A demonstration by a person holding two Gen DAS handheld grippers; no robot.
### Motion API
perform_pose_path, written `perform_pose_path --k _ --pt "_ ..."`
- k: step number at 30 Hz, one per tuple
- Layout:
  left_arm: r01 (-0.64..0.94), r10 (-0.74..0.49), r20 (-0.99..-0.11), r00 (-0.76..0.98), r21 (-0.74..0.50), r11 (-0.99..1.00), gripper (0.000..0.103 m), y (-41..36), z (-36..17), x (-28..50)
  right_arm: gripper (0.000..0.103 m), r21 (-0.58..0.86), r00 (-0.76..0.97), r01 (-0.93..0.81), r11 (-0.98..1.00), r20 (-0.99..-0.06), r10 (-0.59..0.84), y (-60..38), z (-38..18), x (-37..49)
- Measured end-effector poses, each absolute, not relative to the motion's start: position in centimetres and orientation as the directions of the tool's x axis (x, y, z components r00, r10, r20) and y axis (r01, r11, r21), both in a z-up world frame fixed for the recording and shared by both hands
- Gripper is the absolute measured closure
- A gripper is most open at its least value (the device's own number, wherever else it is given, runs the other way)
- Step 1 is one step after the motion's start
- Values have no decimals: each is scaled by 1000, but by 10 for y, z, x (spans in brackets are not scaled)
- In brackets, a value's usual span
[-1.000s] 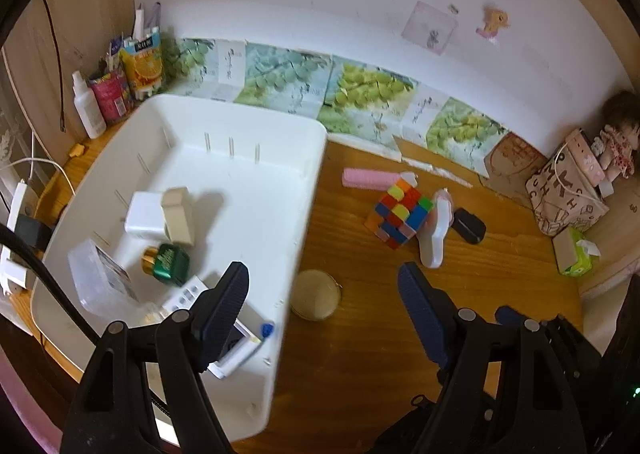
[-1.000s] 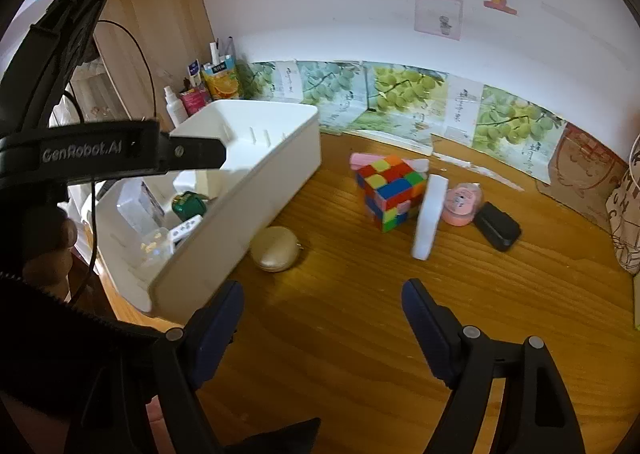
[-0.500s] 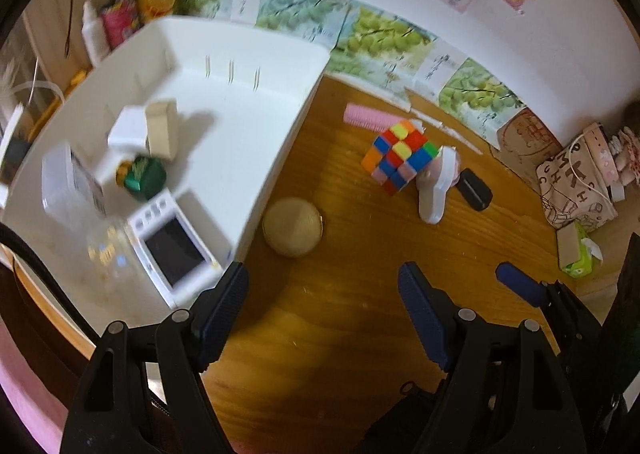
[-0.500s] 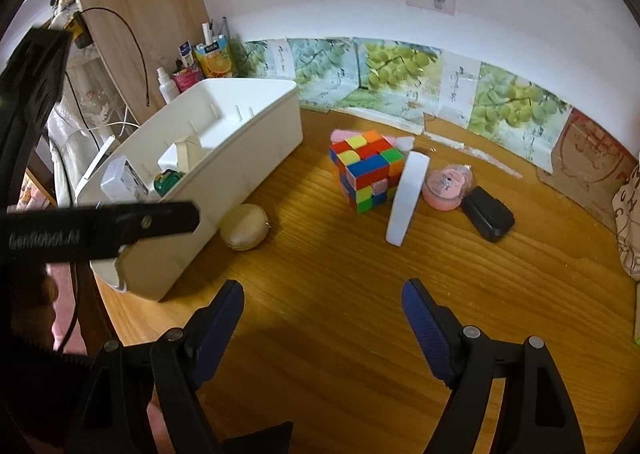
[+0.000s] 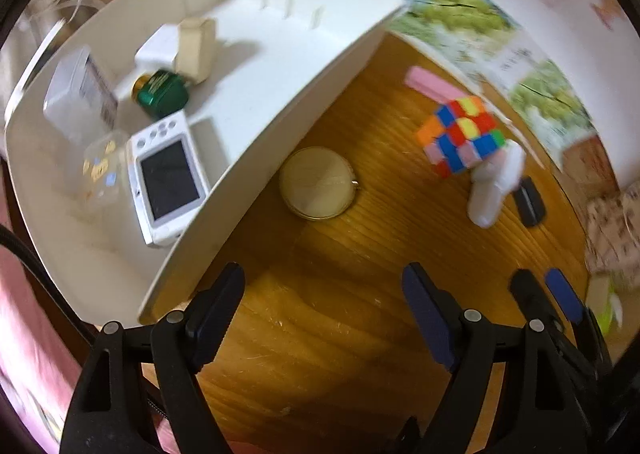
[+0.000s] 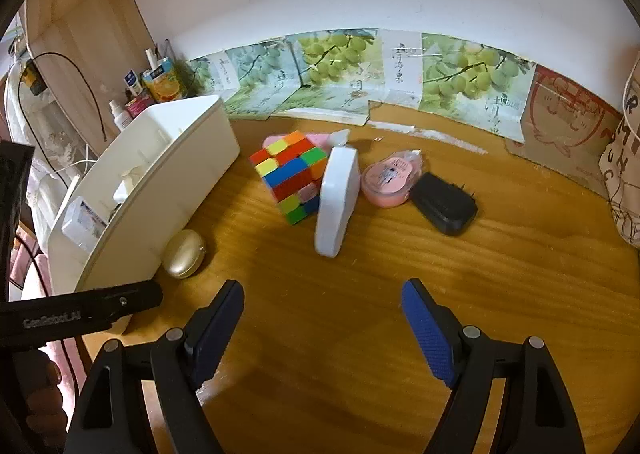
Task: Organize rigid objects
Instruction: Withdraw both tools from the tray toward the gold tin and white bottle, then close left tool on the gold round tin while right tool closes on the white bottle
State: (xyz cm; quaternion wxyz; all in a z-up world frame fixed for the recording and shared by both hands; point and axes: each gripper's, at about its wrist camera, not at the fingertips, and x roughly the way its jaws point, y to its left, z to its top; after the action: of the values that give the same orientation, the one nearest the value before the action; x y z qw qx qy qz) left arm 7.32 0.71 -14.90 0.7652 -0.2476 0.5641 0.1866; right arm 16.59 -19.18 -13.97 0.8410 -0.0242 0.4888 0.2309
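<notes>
A white bin (image 5: 304,66) (image 6: 176,182) on the wooden desk holds a white handheld console (image 5: 166,182), a green jar (image 5: 162,94), a beige box (image 5: 196,50) and a clear case (image 5: 80,94). A round gold compact (image 5: 318,183) (image 6: 185,253) lies just outside the bin wall. Further right sit a colourful puzzle cube (image 5: 460,136) (image 6: 292,176), a white oblong case (image 6: 337,200), a pink round tape (image 6: 390,182) and a black plug adapter (image 6: 444,204). My left gripper (image 5: 322,314) hangs over bare wood below the compact, its jaws opening with nothing between them. My right gripper (image 6: 322,320) is open and empty.
Bottles and a juice carton (image 6: 160,80) stand behind the bin. Grape-print paper (image 6: 340,66) lines the wall. A patterned bag (image 6: 624,174) sits at the far right. A pink flat object (image 5: 432,86) lies behind the cube. The left gripper's black body (image 6: 80,312) crosses the right wrist view's lower left.
The left gripper dropped and rolled, so the bin and compact loom larger and tilted. The right gripper moved forward toward the cube and white case. Nothing was grasped.
</notes>
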Motion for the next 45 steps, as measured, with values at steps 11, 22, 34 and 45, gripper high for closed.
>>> perform_pose_path --k 11,22,34,45 --pt "-787 149 -962 229 -93 610 14 21 -166 86 21 167 449 -401 901 -821 352 -189 -146 216" --pt "-897 231 -946 225 -109 428 14 14 -154 75 22 182 379 -435 882 -851 363 -182 -160 233" --pt "-914 193 -965 175 -87 395 14 14 -179 106 41 193 284 -471 861 -891 355 -171 -182 240" --pt "-923 193 -973 129 -47 382 15 28 -198 139 64 220 228 -508 833 -898 377 -155 -197 242"
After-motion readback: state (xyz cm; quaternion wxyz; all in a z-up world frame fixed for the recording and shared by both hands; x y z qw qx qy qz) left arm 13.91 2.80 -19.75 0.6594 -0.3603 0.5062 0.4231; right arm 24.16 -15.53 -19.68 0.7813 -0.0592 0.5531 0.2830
